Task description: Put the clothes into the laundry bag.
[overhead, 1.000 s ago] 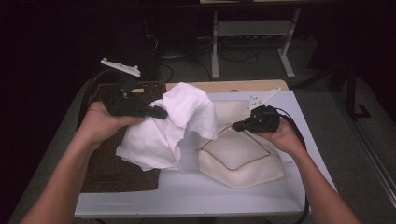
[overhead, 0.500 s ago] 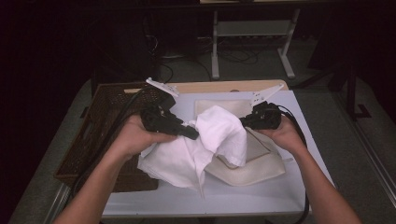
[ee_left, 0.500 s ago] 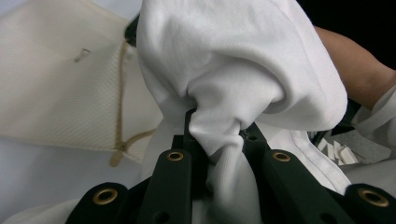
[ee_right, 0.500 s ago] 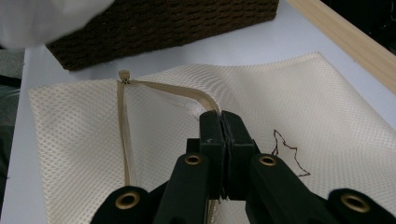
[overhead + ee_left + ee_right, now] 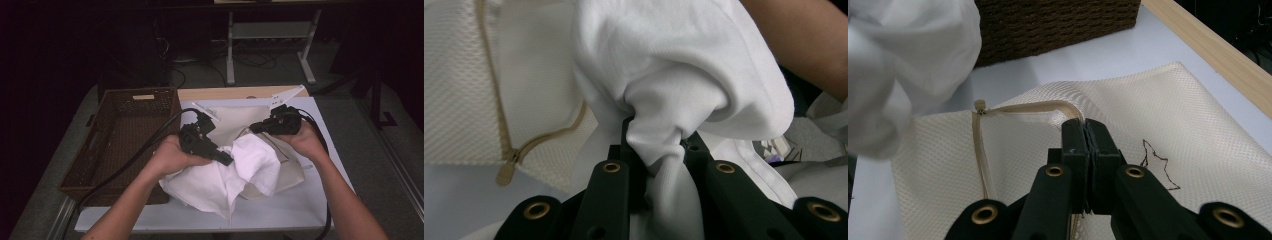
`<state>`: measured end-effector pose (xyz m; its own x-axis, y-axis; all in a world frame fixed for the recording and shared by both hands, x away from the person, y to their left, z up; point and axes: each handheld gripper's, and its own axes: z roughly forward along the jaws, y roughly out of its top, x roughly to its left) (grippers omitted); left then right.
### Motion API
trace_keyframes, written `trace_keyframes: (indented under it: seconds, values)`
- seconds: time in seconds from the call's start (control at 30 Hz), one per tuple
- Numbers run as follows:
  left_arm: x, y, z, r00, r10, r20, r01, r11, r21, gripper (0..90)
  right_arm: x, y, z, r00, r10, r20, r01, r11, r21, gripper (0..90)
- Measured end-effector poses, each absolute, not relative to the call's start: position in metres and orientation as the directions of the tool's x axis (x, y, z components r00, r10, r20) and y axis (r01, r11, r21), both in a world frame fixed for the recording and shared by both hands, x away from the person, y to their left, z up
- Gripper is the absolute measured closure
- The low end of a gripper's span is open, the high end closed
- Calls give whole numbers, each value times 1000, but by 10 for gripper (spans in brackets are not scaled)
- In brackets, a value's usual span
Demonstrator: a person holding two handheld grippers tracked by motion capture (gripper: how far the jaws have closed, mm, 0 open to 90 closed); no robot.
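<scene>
The left gripper (image 5: 655, 142) pinches a bunched fold of the white cloth (image 5: 235, 172), which now hangs over the cream mesh bag (image 5: 1168, 135) instead of beside the wicker basket (image 5: 125, 130) as a second ago. The right gripper (image 5: 1084, 131) stays clamped on the bag's zippered edge, on the white table (image 5: 300, 210).

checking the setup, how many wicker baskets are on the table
1. The brown wicker basket sits at the table's left side, beside the cream mesh bag; its wall also shows at the top of the right gripper view.
</scene>
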<state>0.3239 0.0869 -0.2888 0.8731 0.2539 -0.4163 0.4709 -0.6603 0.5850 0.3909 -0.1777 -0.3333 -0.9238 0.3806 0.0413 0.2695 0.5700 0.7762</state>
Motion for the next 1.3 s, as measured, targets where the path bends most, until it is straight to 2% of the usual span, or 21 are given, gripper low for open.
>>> trace_keyframes:
  seconds: [0.33,0.6,0.67,0.8,0.83,1.2,1.3]
  values:
    - [315,60,-301,871,206,-446,453,-688,567,781,392,-175,-334,-925,379,40,269,575,772,875]
    - [322,54,-331,848,349,-399,516,-714,473,777,389,-174,-336,-928,370,37,262,580,771,875]
    - [328,50,-348,824,416,-384,563,-680,469,772,387,-173,-337,-930,367,38,261,582,770,876]
    - [333,49,-363,783,465,-413,621,-623,476,768,383,-175,-339,-930,365,41,263,586,766,875]
    - [335,49,-373,758,502,-417,653,-596,468,767,382,-176,-340,-931,364,43,264,586,766,876]
    - [341,57,-406,649,587,-485,740,-339,581,755,371,-179,-351,-933,354,69,278,587,760,876]
    - [346,57,-414,626,621,-472,748,-307,589,746,369,-178,-355,-934,348,79,283,587,759,876]
